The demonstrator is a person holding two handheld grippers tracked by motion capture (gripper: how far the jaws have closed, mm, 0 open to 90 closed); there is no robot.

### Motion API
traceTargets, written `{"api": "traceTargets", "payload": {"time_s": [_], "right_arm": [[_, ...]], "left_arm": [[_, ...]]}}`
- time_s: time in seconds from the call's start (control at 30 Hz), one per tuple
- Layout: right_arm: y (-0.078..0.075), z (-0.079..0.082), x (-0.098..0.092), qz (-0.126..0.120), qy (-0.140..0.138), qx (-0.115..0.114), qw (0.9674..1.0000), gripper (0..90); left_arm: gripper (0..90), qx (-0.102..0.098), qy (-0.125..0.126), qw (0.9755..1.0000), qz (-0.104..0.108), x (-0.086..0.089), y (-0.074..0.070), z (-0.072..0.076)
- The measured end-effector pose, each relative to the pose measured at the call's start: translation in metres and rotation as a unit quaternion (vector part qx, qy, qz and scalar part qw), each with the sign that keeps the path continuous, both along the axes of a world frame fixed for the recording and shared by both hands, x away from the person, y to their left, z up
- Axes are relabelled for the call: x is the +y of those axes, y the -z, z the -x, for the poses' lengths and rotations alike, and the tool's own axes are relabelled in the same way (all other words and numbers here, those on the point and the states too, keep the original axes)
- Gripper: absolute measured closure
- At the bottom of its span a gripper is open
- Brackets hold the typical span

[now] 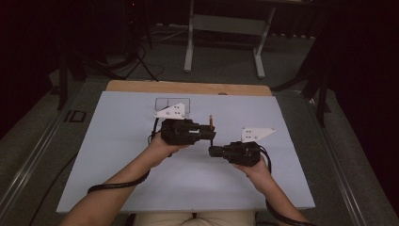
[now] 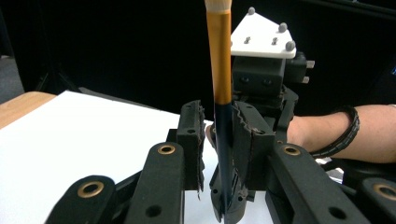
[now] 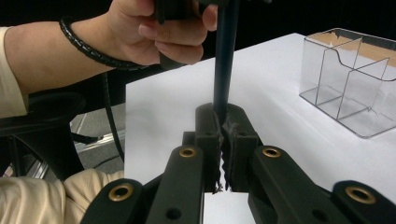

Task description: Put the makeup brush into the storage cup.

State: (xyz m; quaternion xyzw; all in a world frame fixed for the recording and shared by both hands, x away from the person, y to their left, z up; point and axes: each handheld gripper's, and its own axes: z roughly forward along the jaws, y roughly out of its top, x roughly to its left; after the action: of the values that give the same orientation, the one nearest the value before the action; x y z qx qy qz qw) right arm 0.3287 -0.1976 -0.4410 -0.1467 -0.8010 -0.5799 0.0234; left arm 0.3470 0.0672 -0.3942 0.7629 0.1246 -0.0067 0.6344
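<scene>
White counter [image 1: 141,179] under both forearms; right tool [image 3: 223,122] pinches upright brush [image 2: 219,74]; left tool [image 2: 219,140] spread around it; clear organiser [image 3: 350,79] near far edge.

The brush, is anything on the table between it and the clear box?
Nothing visible. The brush is held by the right gripper, and only bare white table lies between it and the clear box.

- The brush [image 2: 218,60] has a glossy orange-and-black handle, smooth as lacquer.
- The jaws are matt black plastic with rough, toothed pads.
- The organizer [image 3: 351,79] is clear, glossy plastic.
- The counter [image 1: 122,141] carries a matt white sheet over wood.
</scene>
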Motion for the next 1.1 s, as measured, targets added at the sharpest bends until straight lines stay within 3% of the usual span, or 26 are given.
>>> {"api": "traceTargets", "payload": {"time_s": [0.37, 0.73, 0.8, 0.87, 1.1], "right_arm": [[0.001, 0.0, -0.001, 0.003, 0.0, 0.0, 1.0, 86.0], [0.001, 0.002, 0.002, 0.013, -0.005, -0.008, 0.9999, 85.9], [0.002, 0.002, 0.003, 0.018, -0.008, -0.01, 0.9997, 85.9], [0.003, 0.002, 0.004, 0.016, -0.008, -0.008, 0.9998, 85.9], [0.004, 0.003, 0.005, 0.024, -0.007, -0.011, 0.9996, 85.8]], "left_arm": [[75.1, -0.008, -0.012, 0.9997, 0.02, 0.009, -0.014, -0.002], [74.9, -0.006, -0.006, 0.9997, 0.024, 0.01, -0.024, -0.003], [75.2, 0.002, -0.002, 0.9995, 0.03, 0.01, -0.025, -0.004], [81.7, -0.001, 0.0, 0.9996, 0.029, 0.009, -0.026, -0.004], [84.4, 0.007, 0.014, 0.9998, 0.015, 0.005, -0.028, -0.002]]}}
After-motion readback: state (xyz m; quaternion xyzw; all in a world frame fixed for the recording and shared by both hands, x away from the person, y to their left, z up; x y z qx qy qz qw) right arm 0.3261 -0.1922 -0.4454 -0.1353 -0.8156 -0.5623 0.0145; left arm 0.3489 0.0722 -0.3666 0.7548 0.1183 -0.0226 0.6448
